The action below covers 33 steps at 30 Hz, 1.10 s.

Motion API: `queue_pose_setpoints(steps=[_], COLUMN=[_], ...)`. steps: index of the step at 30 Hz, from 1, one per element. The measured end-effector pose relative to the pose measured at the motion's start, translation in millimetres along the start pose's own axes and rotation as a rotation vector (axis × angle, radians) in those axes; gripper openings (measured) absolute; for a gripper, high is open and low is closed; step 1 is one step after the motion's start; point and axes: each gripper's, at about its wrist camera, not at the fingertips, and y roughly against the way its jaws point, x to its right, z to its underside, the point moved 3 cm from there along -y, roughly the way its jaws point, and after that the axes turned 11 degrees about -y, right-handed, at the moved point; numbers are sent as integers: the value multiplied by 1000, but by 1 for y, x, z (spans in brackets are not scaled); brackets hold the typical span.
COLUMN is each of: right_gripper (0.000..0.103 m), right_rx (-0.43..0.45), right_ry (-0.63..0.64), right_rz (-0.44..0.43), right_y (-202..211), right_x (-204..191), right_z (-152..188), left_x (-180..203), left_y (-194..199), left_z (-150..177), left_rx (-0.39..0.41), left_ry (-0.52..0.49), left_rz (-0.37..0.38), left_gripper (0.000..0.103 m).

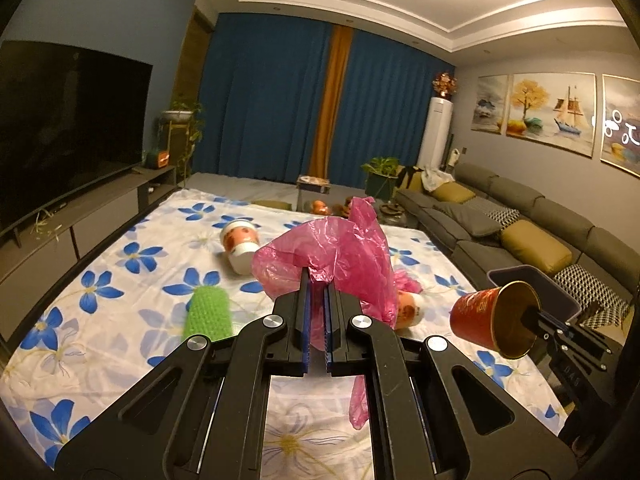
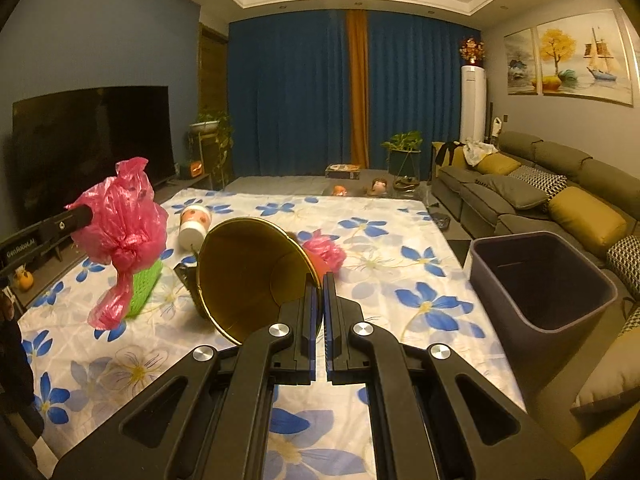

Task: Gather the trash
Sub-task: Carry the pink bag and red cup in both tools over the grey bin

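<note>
My left gripper (image 1: 319, 276) is shut on a crumpled pink plastic bag (image 1: 340, 252) and holds it above the flowered sheet; the bag also shows in the right wrist view (image 2: 124, 224). My right gripper (image 2: 322, 280) is shut on the rim of a red paper cup with a gold inside (image 2: 256, 272), held in the air; the cup also shows in the left wrist view (image 1: 494, 320). A dark purple trash bin (image 2: 540, 280) stands to the right of the sheet, beside the right gripper.
On the flowered sheet (image 2: 400, 280) lie a white cup with a printed label (image 2: 194, 226), a green knitted sleeve (image 1: 208, 312), a second pink bag (image 2: 326, 254) and another printed cup (image 1: 408, 310). A grey sofa (image 2: 540, 196) runs along the right; a TV (image 1: 68, 128) stands left.
</note>
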Motion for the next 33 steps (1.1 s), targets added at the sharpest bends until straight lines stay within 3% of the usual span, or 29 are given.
queue_pose_setpoints(steps=[16, 33], right_gripper=[4, 4], right_rx=[85, 190], right_ry=[-65, -204], right_rz=[104, 338], right_y=[23, 40], right_x=[61, 194], right_z=[-31, -74], left_x=[75, 220], left_y=[-21, -73], left_z=[-25, -61], left_rx=[33, 96], left_ry=[-94, -215], left_rz=[109, 313], left_gripper=[4, 4])
